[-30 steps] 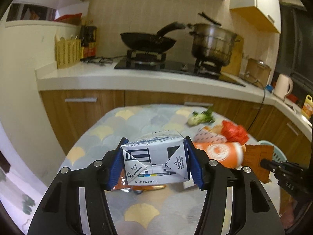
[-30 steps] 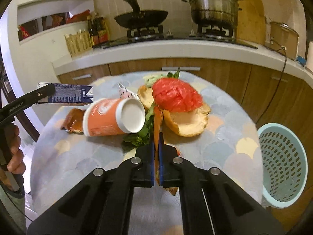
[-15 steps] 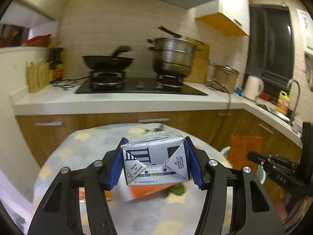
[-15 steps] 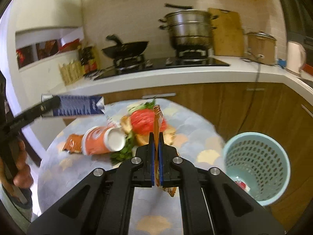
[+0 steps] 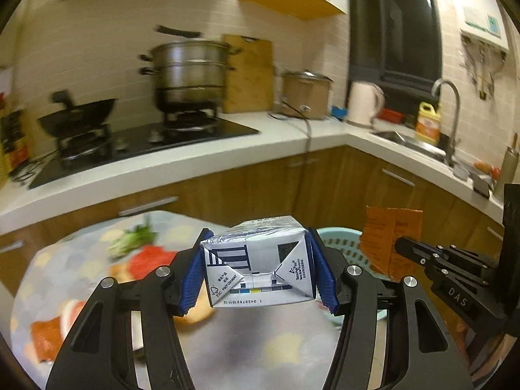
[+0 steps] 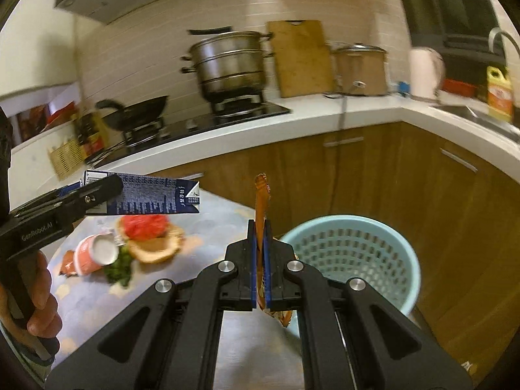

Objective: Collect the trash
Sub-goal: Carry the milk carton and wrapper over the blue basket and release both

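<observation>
Carton [image 5: 258, 265] sits clamped end-on between your left gripper's [image 5: 259, 274] blue pads [image 5: 192, 273], held in the air above the table [image 5: 292, 341]. From the right wrist camera you see it side-on, level, with your hand [image 6: 40, 295] on the grip below it. Your right gripper [image 6: 259, 268] is squeezed tight on a thin orange wrapper [image 6: 261, 195] that stands upright between the jaws, its lower edge hanging out beneath them. In the left view that wrapper shows flat-on, just right of the carton.

Bin [image 6: 352, 260], pale blue and perforated, stands on the floor beside the table, in front of the wooden cabinets; both grippers point roughly toward it, and the wrapper is near its rim. On the table lie a tipped orange cup [image 6: 94, 255], a red bag [image 6: 146, 224] on bread [image 6: 156, 248], and some greens [image 6: 118, 268]. Background is motion-blurred: a steamer pot [image 6: 230, 61] and a pan [image 6: 136, 109] on the stove.
</observation>
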A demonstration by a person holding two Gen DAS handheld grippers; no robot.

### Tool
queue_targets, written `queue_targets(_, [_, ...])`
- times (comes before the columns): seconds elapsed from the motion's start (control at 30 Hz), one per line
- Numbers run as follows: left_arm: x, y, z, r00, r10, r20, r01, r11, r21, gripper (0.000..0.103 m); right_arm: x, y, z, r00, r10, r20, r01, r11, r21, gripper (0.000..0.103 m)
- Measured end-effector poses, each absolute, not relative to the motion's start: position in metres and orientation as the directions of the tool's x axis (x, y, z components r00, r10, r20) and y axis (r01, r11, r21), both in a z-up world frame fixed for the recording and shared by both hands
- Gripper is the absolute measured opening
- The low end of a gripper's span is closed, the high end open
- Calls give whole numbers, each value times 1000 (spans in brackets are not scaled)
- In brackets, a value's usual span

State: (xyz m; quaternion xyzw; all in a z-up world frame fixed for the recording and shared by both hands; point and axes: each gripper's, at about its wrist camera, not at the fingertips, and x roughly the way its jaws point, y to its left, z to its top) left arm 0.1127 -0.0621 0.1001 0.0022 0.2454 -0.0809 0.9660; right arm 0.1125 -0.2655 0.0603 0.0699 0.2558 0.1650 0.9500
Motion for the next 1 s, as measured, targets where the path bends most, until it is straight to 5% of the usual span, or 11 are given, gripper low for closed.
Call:
queue_targets(0.67, [223, -165, 4, 675, -228, -701, 283, 958, -39, 56, 195, -329, -44, 696, 236, -678, -38, 955, 294, 3])
queue_targets(0.73, [227, -165, -4, 644, -235, -728, 291, 955, -51, 69, 199, -330, -50, 677, 252, -692, -37, 950, 309, 5])
queue_targets(1.0, [222, -152, -3, 646, -234, -727, 270, 960, -69, 69, 196, -335, -54, 664, 272, -697, -24, 939, 344, 12])
